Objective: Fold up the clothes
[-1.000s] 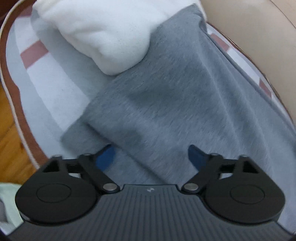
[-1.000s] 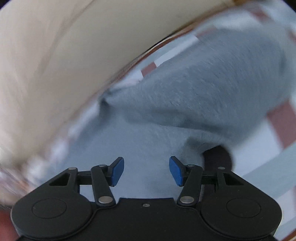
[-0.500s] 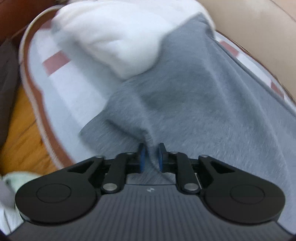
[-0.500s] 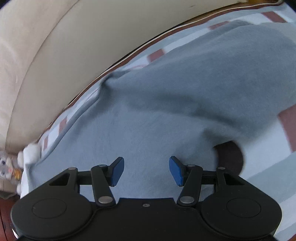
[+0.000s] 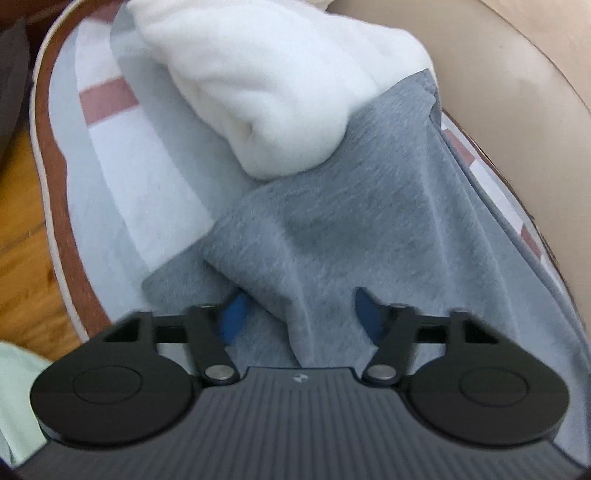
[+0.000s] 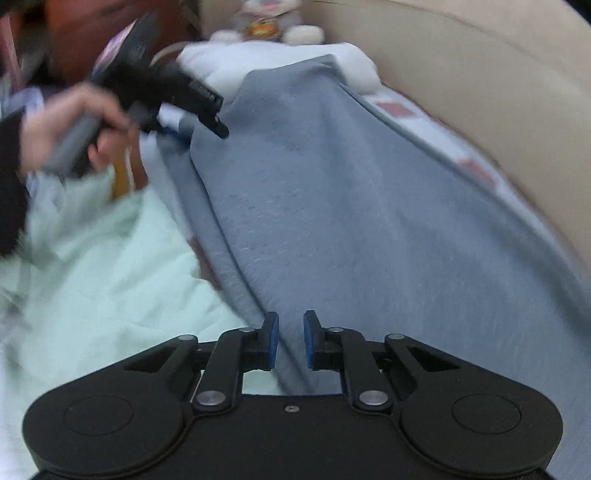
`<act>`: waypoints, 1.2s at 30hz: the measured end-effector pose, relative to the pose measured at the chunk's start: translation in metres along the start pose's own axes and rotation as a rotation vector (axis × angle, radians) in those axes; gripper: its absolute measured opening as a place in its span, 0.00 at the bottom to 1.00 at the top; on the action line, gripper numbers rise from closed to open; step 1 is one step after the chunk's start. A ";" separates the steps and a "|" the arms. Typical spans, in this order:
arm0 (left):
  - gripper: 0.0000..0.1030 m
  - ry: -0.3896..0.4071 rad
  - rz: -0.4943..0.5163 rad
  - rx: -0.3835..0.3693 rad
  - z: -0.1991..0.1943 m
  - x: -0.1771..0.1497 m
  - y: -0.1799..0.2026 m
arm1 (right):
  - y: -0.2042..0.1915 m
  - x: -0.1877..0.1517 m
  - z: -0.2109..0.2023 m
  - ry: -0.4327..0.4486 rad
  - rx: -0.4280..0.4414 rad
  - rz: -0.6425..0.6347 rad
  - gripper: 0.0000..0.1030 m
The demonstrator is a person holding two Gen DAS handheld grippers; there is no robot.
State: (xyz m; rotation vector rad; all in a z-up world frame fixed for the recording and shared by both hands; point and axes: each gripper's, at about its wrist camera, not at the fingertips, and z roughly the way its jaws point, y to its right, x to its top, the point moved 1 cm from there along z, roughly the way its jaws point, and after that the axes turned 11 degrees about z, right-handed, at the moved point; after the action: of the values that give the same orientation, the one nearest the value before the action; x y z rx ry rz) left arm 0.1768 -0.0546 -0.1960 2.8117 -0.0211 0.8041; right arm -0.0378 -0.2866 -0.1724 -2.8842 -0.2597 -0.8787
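Left gripper (image 5: 299, 317): jaws closing, blue pads apart in the left wrist view, a raised fold of the grey fleece garment (image 5: 369, 221) between them, left pad partly tucked under the fold's edge; not clamped in this view. Right gripper (image 6: 290, 339): jaws closing to a narrow gap, long left edge of the grey garment running between the pads; cannot tell whether the pads press on it. Grey garment spread lengthwise along the striped white, pale-blue and red seat cover (image 5: 122, 166), its far end under a bulky white fleece bundle (image 5: 266, 92). Open cover visible only left of the garment in the left wrist view, bounded by the brown piped rim (image 5: 55, 184), wooden floor (image 5: 22, 240) beyond. On the other side, beige padded backrest (image 5: 517, 92) just beside the garment's edge, only a thin strip of cover between. Crumpled mint-green cloth (image 6: 92, 277) touching the garment's left edge near the right gripper. Person's left hand (image 6: 62, 125) around the left gripper's handle, blurred. Grey-and-white plush toy (image 6: 266, 18) beyond the white bundle, against the backrest.
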 end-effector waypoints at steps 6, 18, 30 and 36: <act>0.02 0.251 0.138 0.078 -0.060 -0.008 0.012 | 0.018 -0.004 0.016 -0.042 0.015 0.094 0.33; 0.19 0.094 0.230 0.321 -0.039 -0.034 -0.007 | 0.032 -0.016 0.001 -0.108 -0.078 0.214 0.36; 0.47 0.047 0.560 -0.237 -0.100 -0.018 0.148 | 0.230 -0.144 -0.194 0.329 0.011 1.338 0.48; 0.41 -0.199 0.875 -0.611 -0.081 -0.060 0.284 | 0.259 -0.187 -0.289 0.316 -0.279 1.292 0.60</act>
State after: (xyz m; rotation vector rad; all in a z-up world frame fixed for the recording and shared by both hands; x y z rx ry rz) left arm 0.0633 -0.3175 -0.1026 2.1975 -1.3406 0.5061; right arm -0.2960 -0.6101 -0.0545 -2.2263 1.6116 -1.0039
